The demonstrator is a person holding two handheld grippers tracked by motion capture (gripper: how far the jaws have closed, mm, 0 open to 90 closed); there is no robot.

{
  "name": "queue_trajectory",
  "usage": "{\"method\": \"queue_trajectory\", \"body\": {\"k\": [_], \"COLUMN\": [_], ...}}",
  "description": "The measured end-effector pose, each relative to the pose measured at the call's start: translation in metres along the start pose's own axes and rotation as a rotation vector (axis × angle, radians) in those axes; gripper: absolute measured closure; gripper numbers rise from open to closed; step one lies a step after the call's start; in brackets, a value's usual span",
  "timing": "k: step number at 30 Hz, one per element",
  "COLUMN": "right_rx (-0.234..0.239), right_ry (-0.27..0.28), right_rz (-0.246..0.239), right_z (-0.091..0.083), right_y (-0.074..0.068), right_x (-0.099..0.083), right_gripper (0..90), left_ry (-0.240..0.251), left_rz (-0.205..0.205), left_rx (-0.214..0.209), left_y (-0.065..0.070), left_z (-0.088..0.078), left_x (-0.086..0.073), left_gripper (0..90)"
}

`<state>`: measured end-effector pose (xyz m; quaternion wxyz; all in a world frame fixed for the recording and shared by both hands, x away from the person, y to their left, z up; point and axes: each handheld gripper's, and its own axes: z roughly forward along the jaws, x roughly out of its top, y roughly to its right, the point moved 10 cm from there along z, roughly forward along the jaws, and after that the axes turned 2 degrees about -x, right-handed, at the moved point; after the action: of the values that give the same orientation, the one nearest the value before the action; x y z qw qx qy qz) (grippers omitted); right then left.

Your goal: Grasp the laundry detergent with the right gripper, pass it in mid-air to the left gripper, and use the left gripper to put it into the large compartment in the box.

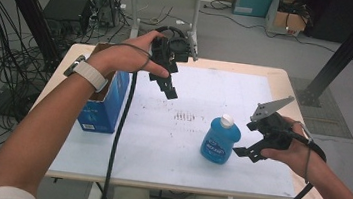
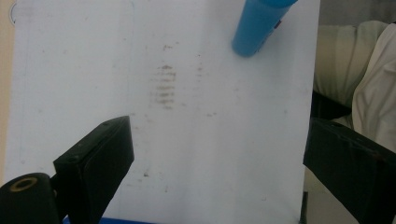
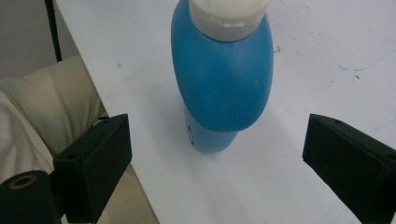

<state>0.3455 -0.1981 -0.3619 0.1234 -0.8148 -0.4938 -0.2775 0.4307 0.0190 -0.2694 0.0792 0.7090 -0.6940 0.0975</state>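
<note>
Standing upright at the lower right of the high view, the blue bottle (image 1: 221, 139) sits on the white worktop (image 1: 159, 148), just beside the right tool (image 1: 244, 151), whose jaws are spread wide. Left tool (image 1: 171, 92), also spread, hovers upper centre. Smooth, rigid plastic probably slips; gripping the broad middle looks safest.

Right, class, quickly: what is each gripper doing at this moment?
Left gripper: open, holding nothing, raised over the table.
Right gripper: open, holding nothing, beside the blue bottle.

Blue cardboard box (image 1: 106, 104) at the table's (image 1: 167, 164) left edge.
</note>
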Motion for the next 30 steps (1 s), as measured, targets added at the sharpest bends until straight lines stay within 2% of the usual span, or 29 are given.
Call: {"method": "queue_trajectory", "body": {"k": [2, 6, 10, 13, 23, 24, 25, 26, 27, 30], "right_rx": [0.001, -0.003, -0.008, -0.005, -0.002, 0.005, 0.004, 0.011, 0.008, 0.008], "right_ry": [0.030, 0.056, 0.057, 0.067, 0.093, 0.111, 0.116, 0.113, 0.118, 0.130], "right_rz": [0.014, 0.023, 0.062, 0.074, 0.068, 0.116, 0.110, 0.145, 0.120, 0.124], "right_z": [0.003, 0.004, 0.005, 0.007, 0.014, 0.015, 0.016, 0.016, 0.017, 0.019], "right_y": [0.000, 0.001, 0.000, -0.001, 0.002, -0.001, -0.001, -0.004, -0.002, -0.003], "right_x": [0.000, -0.003, -0.007, -0.009, -0.015, -0.013, -0.013, -0.014, -0.014, -0.015], "right_gripper": [8.3, 8.1, 7.8, 7.8, 7.4, 7.2, 7.1, 7.1, 7.1, 7.0], "left_ry": [0.001, -0.001, 0.002, -0.002, 0.004, 0.004, 0.005, 0.003, 0.000, 0.003], "left_rz": [-0.001, -0.002, 0.000, -0.002, -0.002, -0.001, -0.002, -0.002, -0.006, -0.004], "left_rx": [0.001, 0.000, 0.003, -0.003, -0.001, -0.001, -0.001, 0.000, -0.002, -0.001], "left_y": [0.000, 0.000, 0.000, 0.001, 0.000, 0.000, 0.000, 0.000, 0.001, 0.000], "left_z": [0.000, 0.000, 0.001, 0.001, 0.002, 0.003, 0.003, 0.003, 0.003, 0.004], "left_x": [0.000, 0.000, 0.000, 0.000, -0.001, -0.001, -0.001, -0.001, -0.001, -0.001], "left_gripper": [8.8, 8.8, 8.8, 8.9, 9.0, 8.9, 8.9, 9.0, 9.0, 9.0]}}
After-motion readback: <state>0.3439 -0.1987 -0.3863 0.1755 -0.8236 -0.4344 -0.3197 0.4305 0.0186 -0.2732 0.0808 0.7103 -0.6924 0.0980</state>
